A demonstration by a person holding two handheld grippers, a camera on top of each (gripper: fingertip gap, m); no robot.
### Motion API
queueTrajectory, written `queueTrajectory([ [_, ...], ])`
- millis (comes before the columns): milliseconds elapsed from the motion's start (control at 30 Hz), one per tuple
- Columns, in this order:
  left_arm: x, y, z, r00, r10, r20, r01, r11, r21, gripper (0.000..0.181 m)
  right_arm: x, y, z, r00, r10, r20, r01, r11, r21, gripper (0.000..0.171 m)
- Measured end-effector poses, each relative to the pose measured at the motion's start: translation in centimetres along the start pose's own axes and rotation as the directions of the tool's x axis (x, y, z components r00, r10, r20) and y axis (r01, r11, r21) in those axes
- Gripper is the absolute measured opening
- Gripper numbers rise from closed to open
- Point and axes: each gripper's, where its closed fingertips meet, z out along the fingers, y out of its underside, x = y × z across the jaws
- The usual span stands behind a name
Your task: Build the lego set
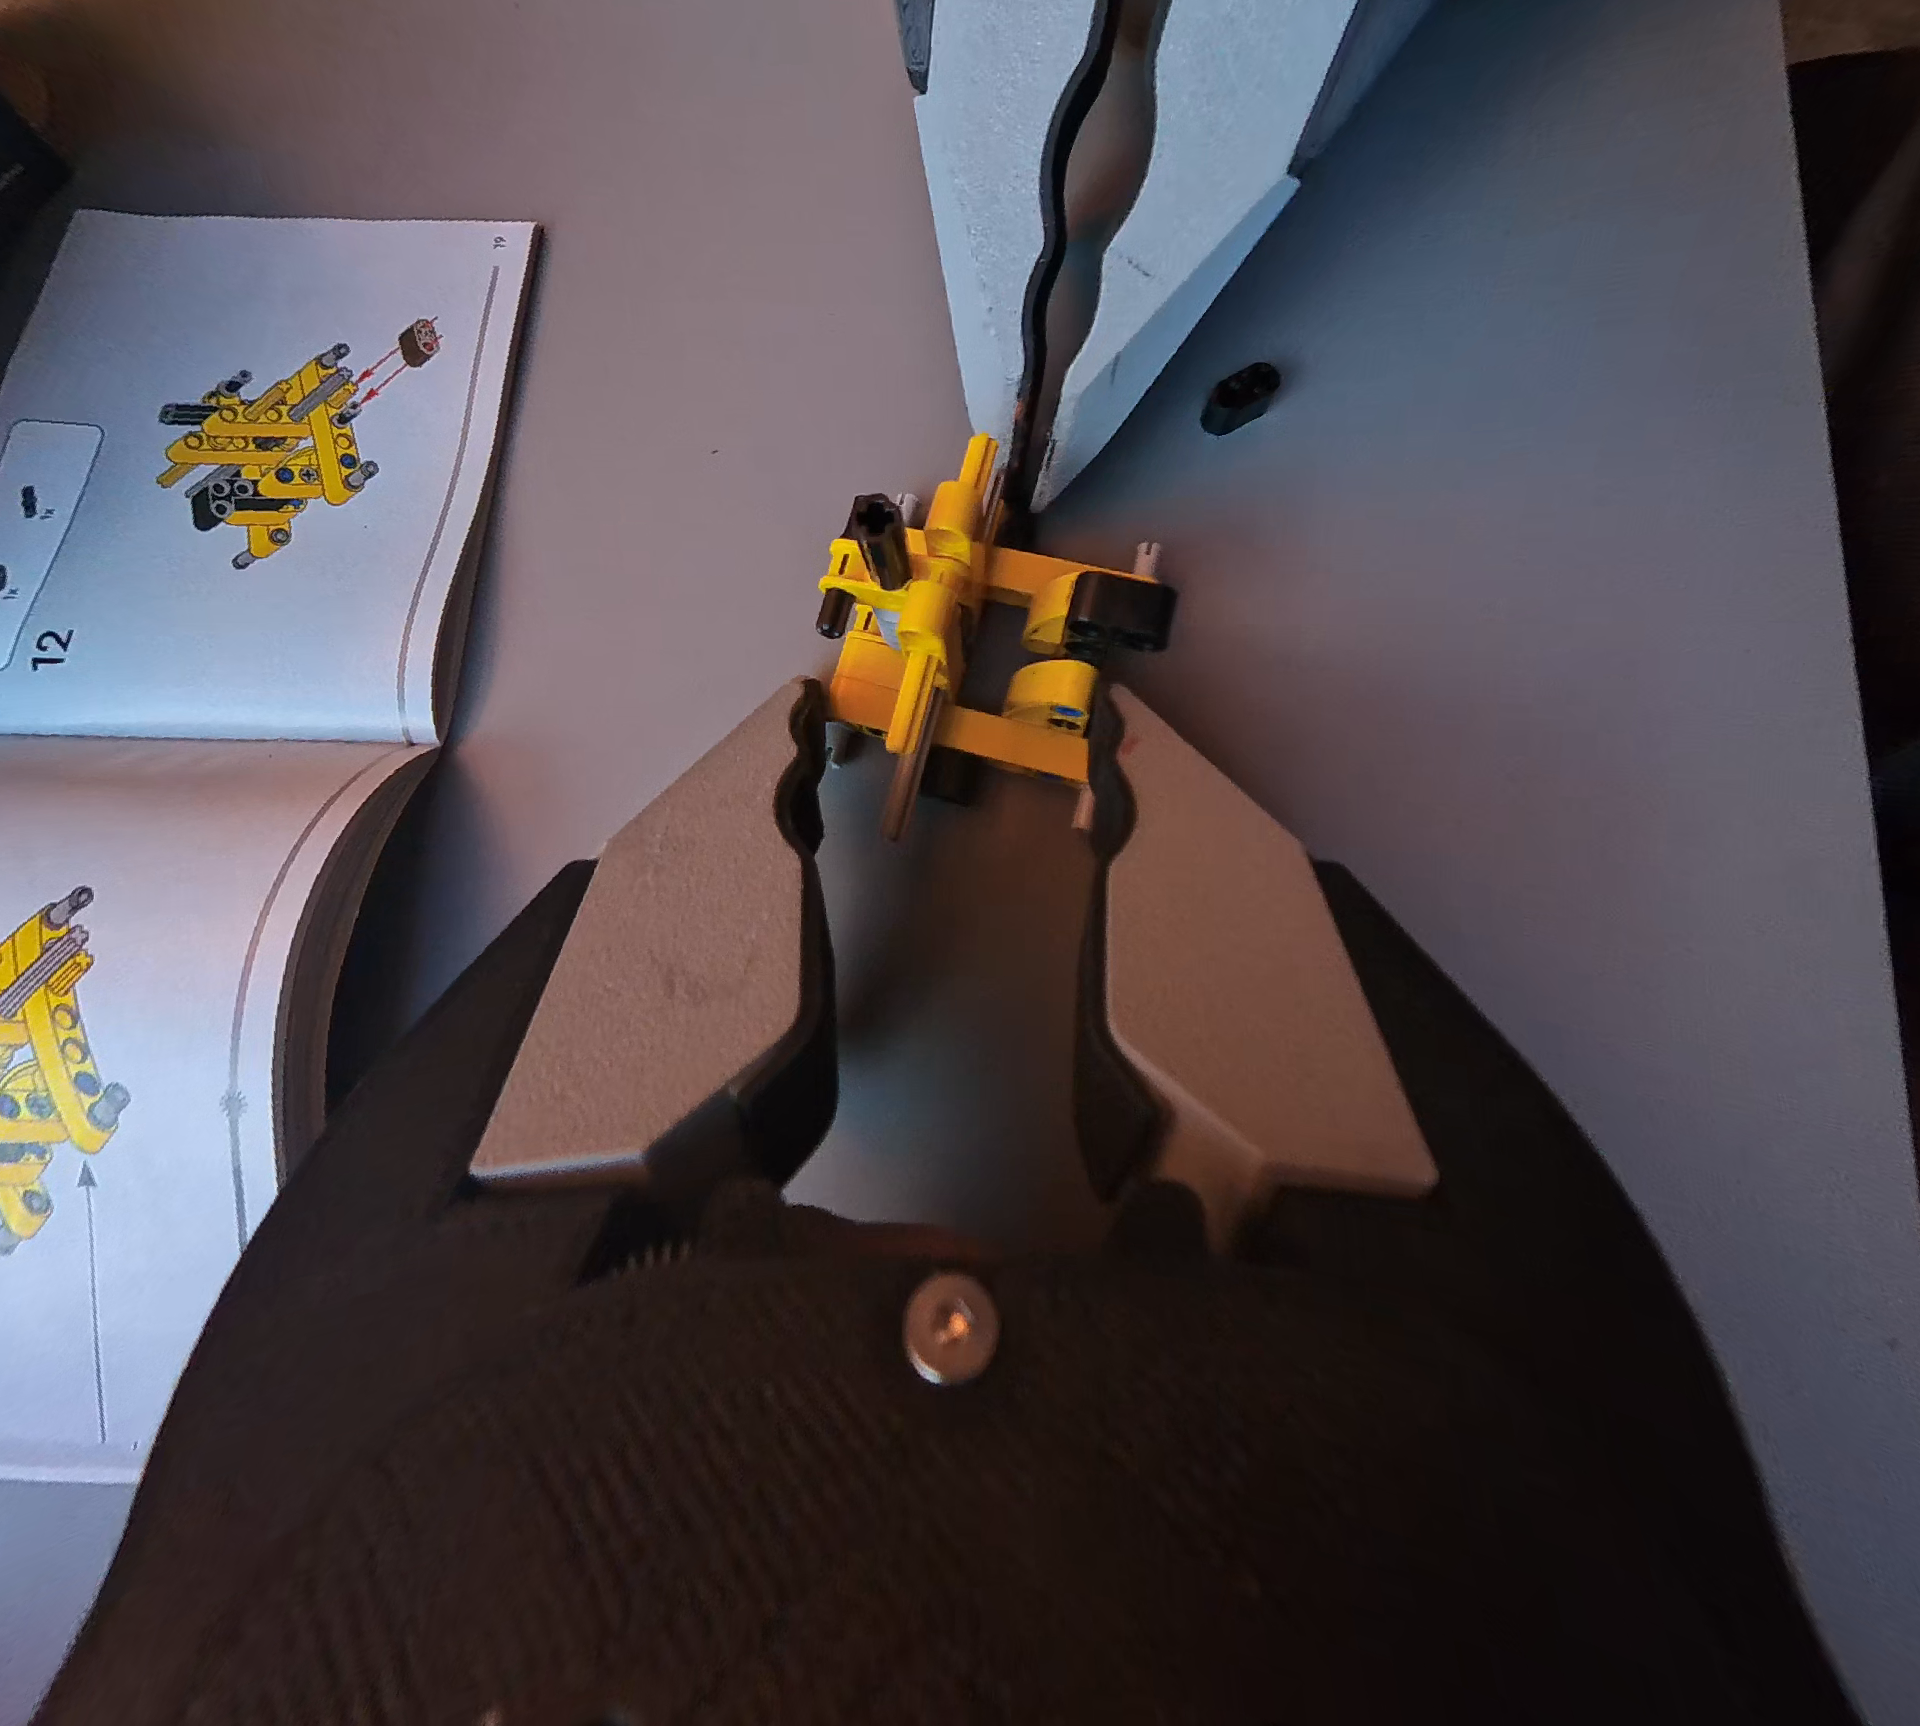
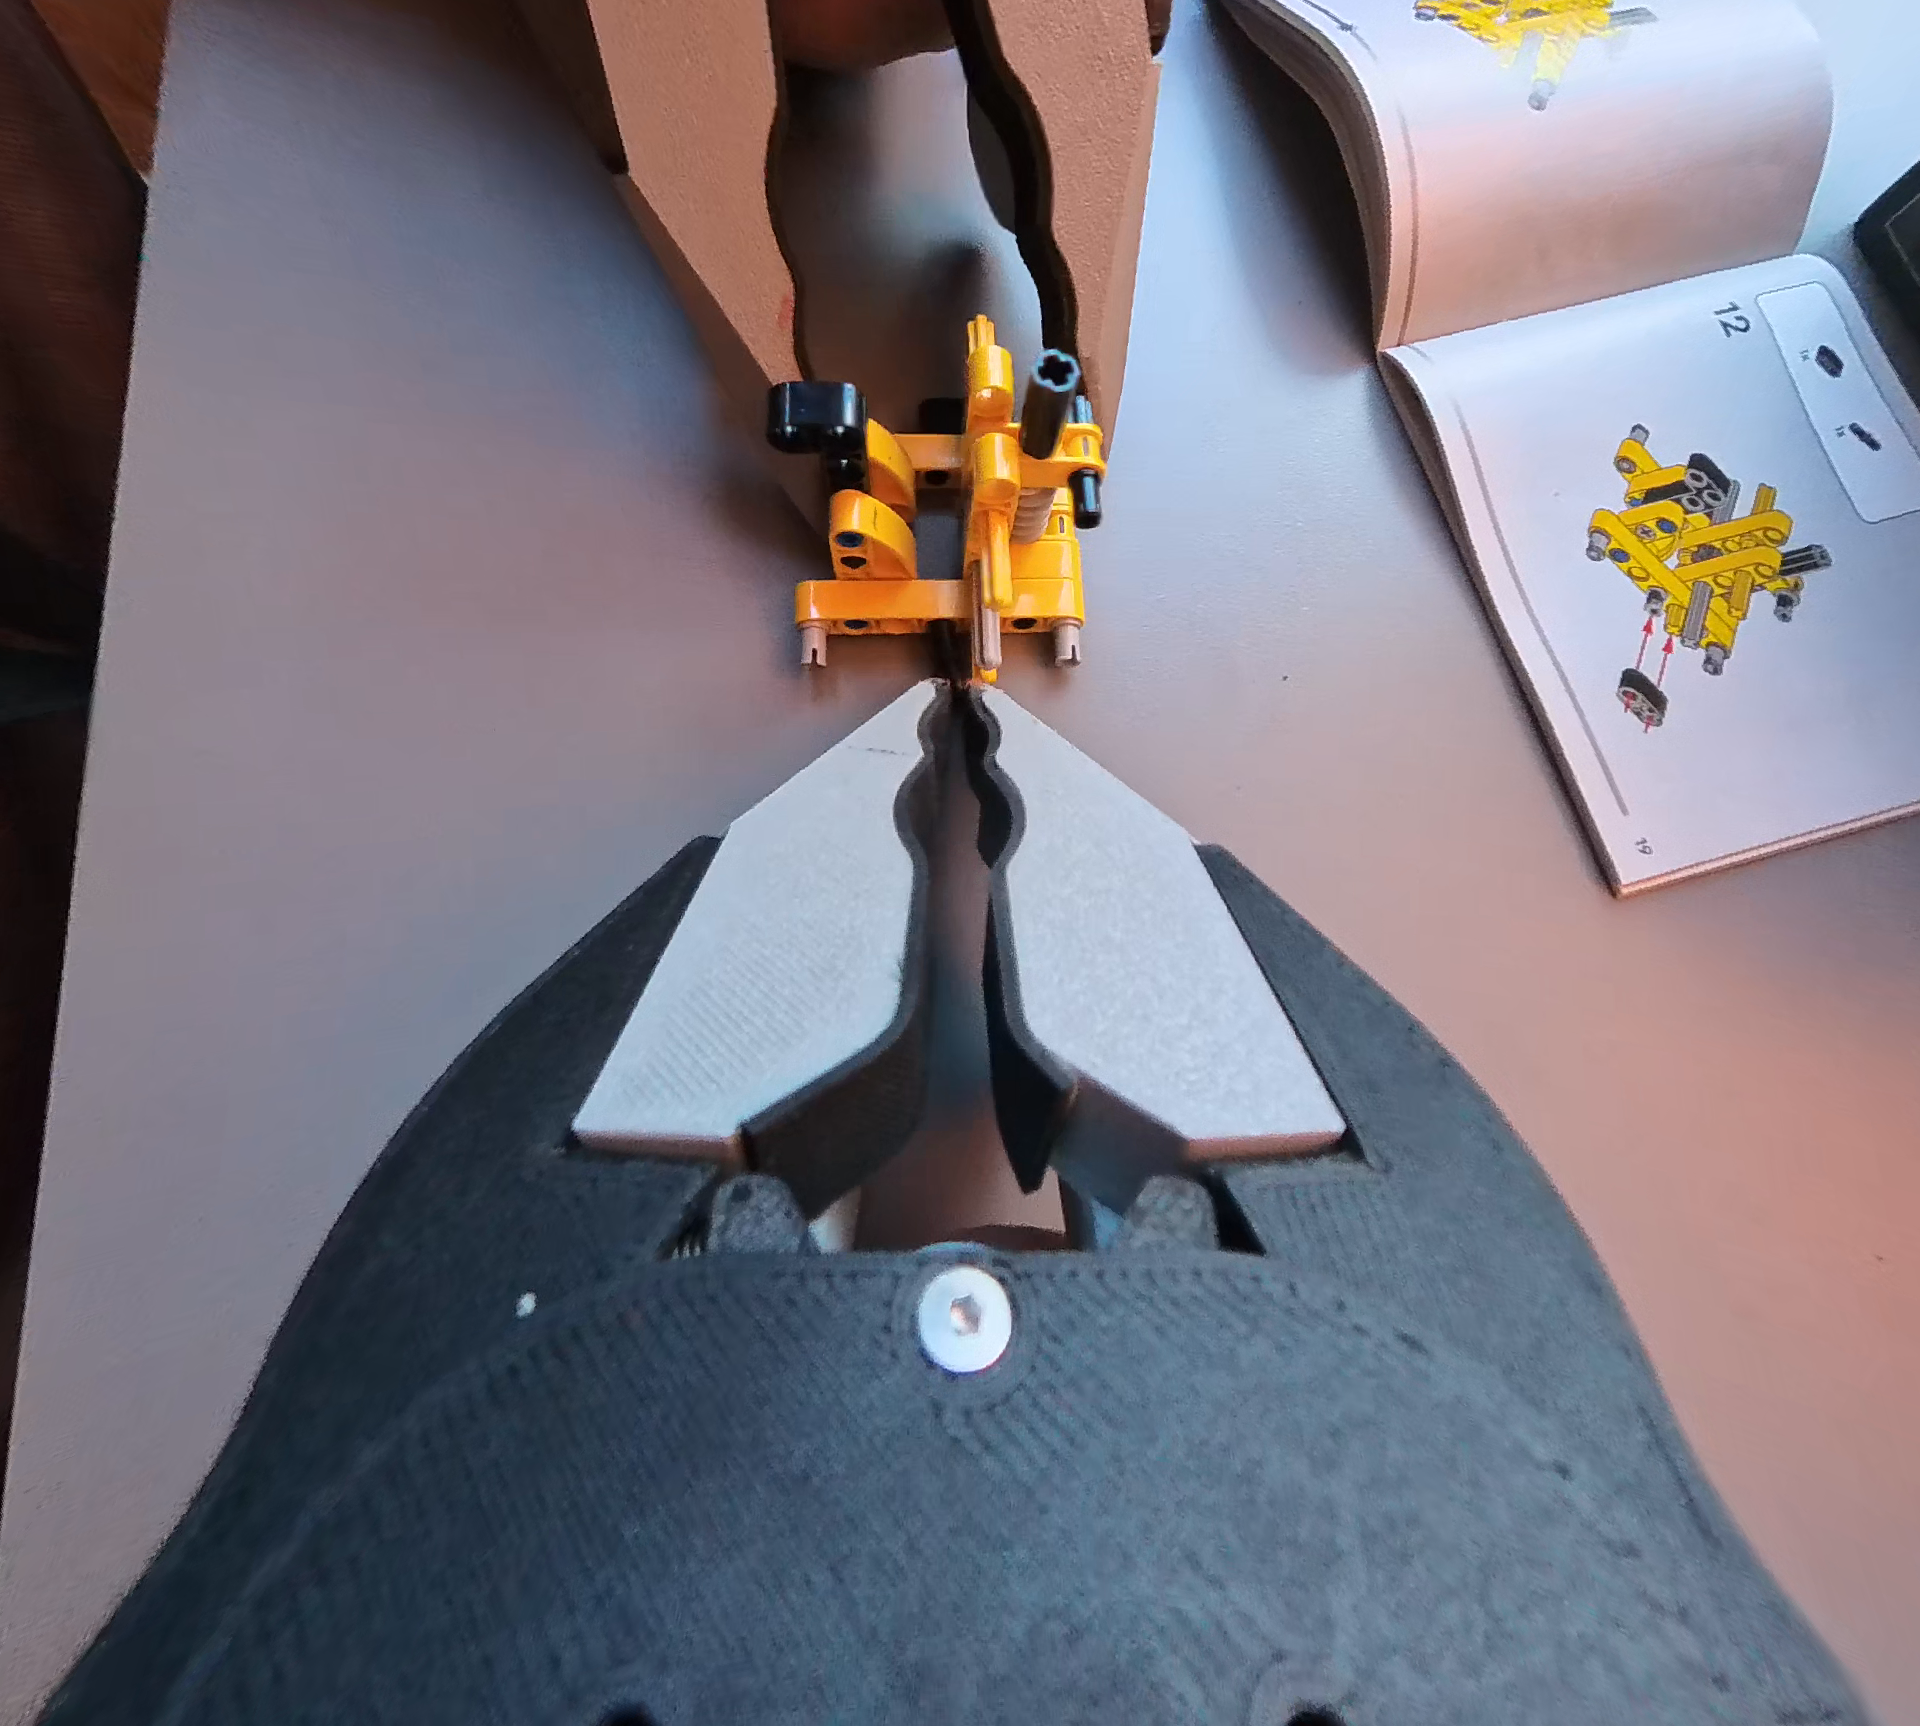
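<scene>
A small yellow and black lego model (image 1: pixel 966 637) sits on the grey table (image 1: pixel 1455 741). My left gripper (image 1: pixel 956 731) straddles it, one fingertip pressed on each side, holding it. My right gripper (image 1: pixel 1023 481) comes in from the far side with its jaws pinched together at the model's edge. In the right wrist view the right gripper (image 2: pixel 956 689) is shut on a small black piece that sticks out of the model (image 2: pixel 935 523) at its near beam. The left gripper (image 2: pixel 940 440) shows beyond, clamped on the model. A loose black connector (image 1: pixel 1242 398) lies on the table near the right gripper.
An open instruction booklet (image 1: pixel 260 481) lies left of the model; it also shows in the right wrist view (image 2: pixel 1610 533). A dark box (image 2: pixel 1891 242) sits beyond the booklet. The table's edge (image 1: pixel 1818 533) runs close on the right. Less than 4 cm separates the two grippers' tips. The loose black connector (image 1: pixel 1242 398) lies around 5 centimeters away from my right fingertips.
</scene>
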Motion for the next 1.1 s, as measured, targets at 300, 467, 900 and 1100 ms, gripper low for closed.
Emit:
queueTrajectory([
  [300,0.0,0.0,0.0,1.000,-0.020,0.007,0.020,1.000,-0.004,0.049,-0.3,0.1,-0.1,0.999,-0.044,-0.013,0.044,0.999,-0.002,0.000],
  [467,0.0,0.0,0.1,1.000,-0.026,0.015,0.026,1.000,-0.009,0.049,-0.3,0.1,-0.1,0.999,-0.044,-0.013,0.044,0.999,-0.002,0.000],
  [900,0.0,0.0,0.1,0.999,-0.030,0.020,0.031,0.999,-0.015,0.048,-0.2,-0.8,-0.6,1.000,-0.020,-0.008,0.021,0.998,0.062,0.000],
  [1100,0.6,-0.4,0.5,1.000,-0.023,0.007,0.023,1.000,-0.008,0.049,-1.1,-0.9,-0.3,0.999,-0.023,0.032,0.021,0.998,0.058,0.000],
])
